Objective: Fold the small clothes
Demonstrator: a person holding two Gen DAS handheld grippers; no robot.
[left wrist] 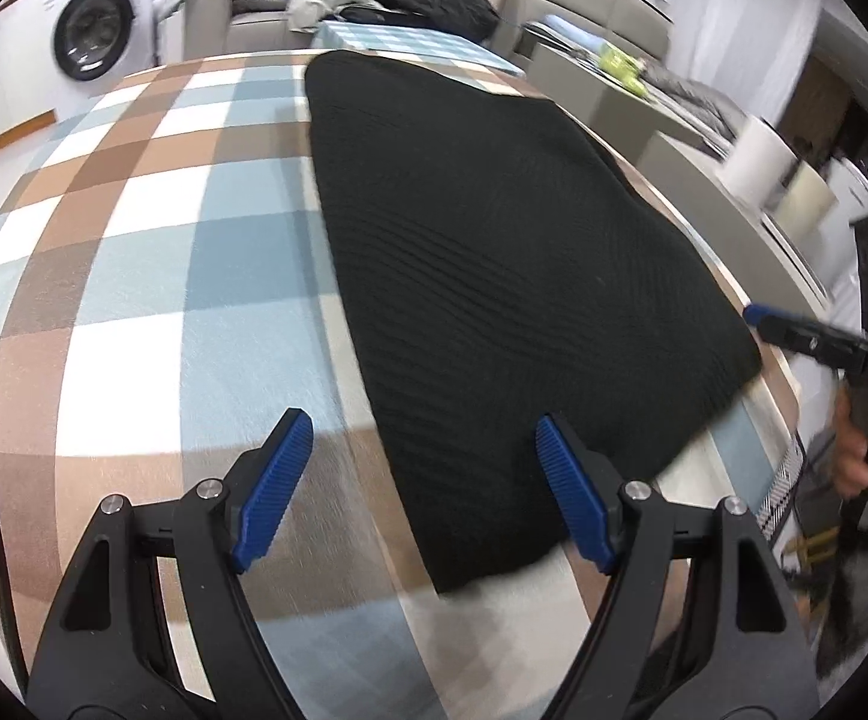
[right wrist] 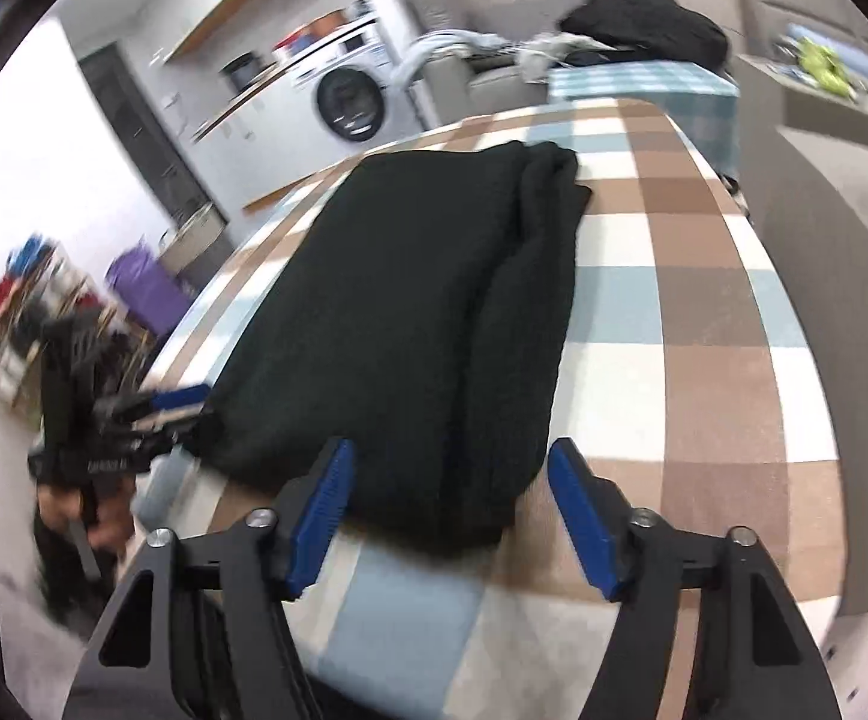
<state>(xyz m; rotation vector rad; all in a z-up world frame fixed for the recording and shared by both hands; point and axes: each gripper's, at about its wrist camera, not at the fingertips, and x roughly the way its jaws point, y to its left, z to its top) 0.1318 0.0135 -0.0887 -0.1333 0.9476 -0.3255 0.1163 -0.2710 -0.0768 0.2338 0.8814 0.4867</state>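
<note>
Blue pads of my left gripper (left wrist: 425,483) stand wide apart over the checked tablecloth (left wrist: 134,276), holding nothing. My right gripper (right wrist: 451,510) is spread open too, its pads clear of the folded black garment (right wrist: 410,300), which lies flat on the table just ahead of both tools.

Black garment (left wrist: 493,252) on brown, blue and white checked tablecloth (left wrist: 134,228)

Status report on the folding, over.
Left gripper open, empty. Right gripper open, empty. Black garment folded flat on checked tablecloth. Nothing in the way.
</note>
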